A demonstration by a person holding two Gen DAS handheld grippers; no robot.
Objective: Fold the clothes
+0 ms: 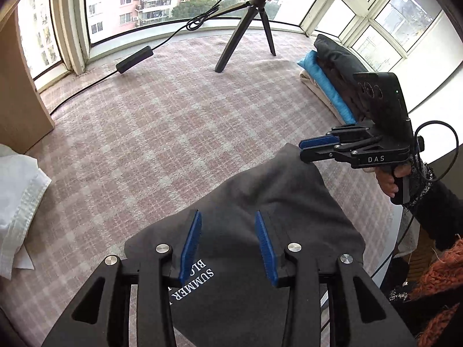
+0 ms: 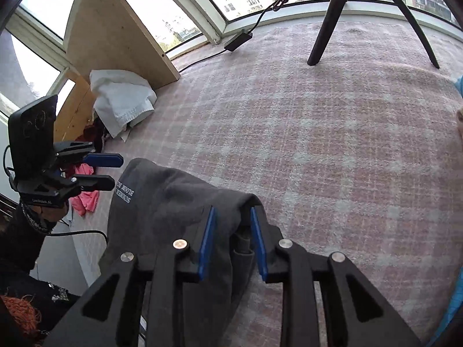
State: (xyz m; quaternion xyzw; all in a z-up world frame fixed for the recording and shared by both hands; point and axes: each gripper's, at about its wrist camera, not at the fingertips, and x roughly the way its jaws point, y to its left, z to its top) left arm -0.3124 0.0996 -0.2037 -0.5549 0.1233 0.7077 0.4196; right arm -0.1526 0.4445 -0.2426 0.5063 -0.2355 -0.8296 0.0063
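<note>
Left claw: nearest the left wrist camera, its blue pads stand apart over the dark grey garment with nothing pressed between them, so it reads as released; in the right wrist view it hovers just left of the cloth's far-left corner, clear of it.
Right claw: pads parted, a bunched ridge of grey fabric lying between them; no pad is seen pressing on it, so I judge it loose rather than clenched.
Garment: dark grey, white printed lettering on its near-left part, heaped on the checked pink blanket at the near edge between the two claws; it looks partly folded and still humped.
Why held so: both claws point steeply down at opposite corners, likely to take new grips for the next fold.
Hand: the person's hand grips the right claw's handle, in a dark sleeve.
Finished stack: folded clothes, blue, cream and dark, at the far right by the window, probably done pieces kept out of the way.
Waiting pile: white cloth and something pink at the left, apparently still to be folded.
Tripod: stands far centre, with a cable and black box to its left.
</note>
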